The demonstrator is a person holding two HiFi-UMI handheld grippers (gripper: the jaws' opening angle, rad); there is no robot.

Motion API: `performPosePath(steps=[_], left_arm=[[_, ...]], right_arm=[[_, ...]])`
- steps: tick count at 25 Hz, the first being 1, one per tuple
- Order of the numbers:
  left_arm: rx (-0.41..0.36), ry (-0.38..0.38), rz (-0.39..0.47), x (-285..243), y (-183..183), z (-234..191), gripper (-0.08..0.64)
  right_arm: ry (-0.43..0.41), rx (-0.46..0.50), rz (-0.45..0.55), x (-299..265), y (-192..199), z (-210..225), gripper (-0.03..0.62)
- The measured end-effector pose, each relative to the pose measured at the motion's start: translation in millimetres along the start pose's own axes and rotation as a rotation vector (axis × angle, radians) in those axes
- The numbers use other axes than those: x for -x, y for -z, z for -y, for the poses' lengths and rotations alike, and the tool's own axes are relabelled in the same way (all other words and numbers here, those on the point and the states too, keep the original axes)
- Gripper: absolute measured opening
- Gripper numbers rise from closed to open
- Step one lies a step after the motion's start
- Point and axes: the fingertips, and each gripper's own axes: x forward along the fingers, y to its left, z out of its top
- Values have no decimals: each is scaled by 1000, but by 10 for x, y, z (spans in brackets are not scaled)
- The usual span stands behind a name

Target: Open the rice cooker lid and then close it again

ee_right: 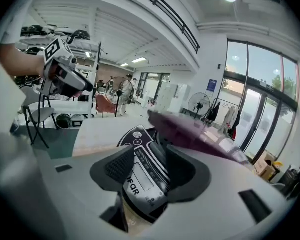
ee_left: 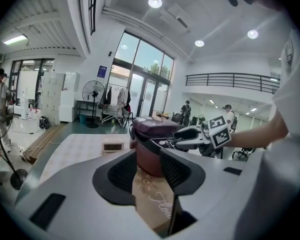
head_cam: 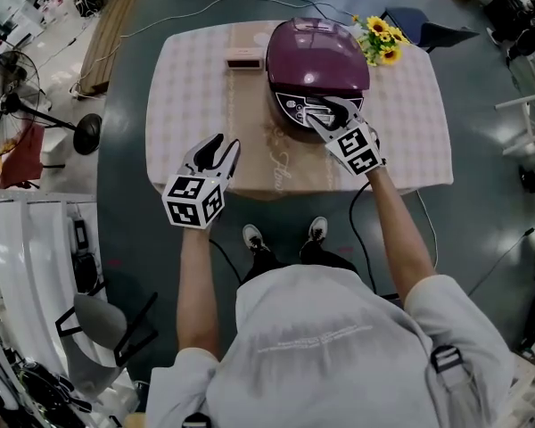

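**Right gripper at the cooker's front, left one held back**

The right gripper reaches out on a nearly straight forearm and tips downward. Its jaws stand moderately apart over the front of the rice cooker, with no pad pressing on anything. The right gripper view, looking along the right gripper, shows what the head view does not. The control panel with its grey display lies directly between the two pads. Just past them, the purple lid is a blurred streak.

The left gripper sits nearer the person's body on a bent arm, angled slightly down over the near edge of the table. Its jaws are partly apart with nothing in them. In its own view, the left gripper frames only the patterned runner. The cooker stands beyond that, with the other gripper touching its front from the side. A small box lies ahead of it on the left. Only the head view shows the sunflowers behind the cooker.
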Motion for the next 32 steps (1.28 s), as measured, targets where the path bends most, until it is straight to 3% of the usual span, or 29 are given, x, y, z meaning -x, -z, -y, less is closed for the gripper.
performPosePath(steps=[11, 16, 18, 21, 32], left_arm=[[-19, -53, 156, 82, -401, -61, 121], [-37, -30, 142, 23, -479, -36, 112], [-50, -16, 128, -2, -493, -20, 112], [-78, 0, 106, -42, -535, -9, 112], [-218, 44, 140, -282, -1074, 153, 112]], right_arm=[[-72, -91, -9, -24, 47, 53, 209], [-82, -182, -9, -29, 60, 119, 203], [-50, -286, 17, 31, 42, 240, 161], [12, -391, 83, 210, -54, 459, 156], [224, -390, 198, 1174, -434, 1103, 152]])
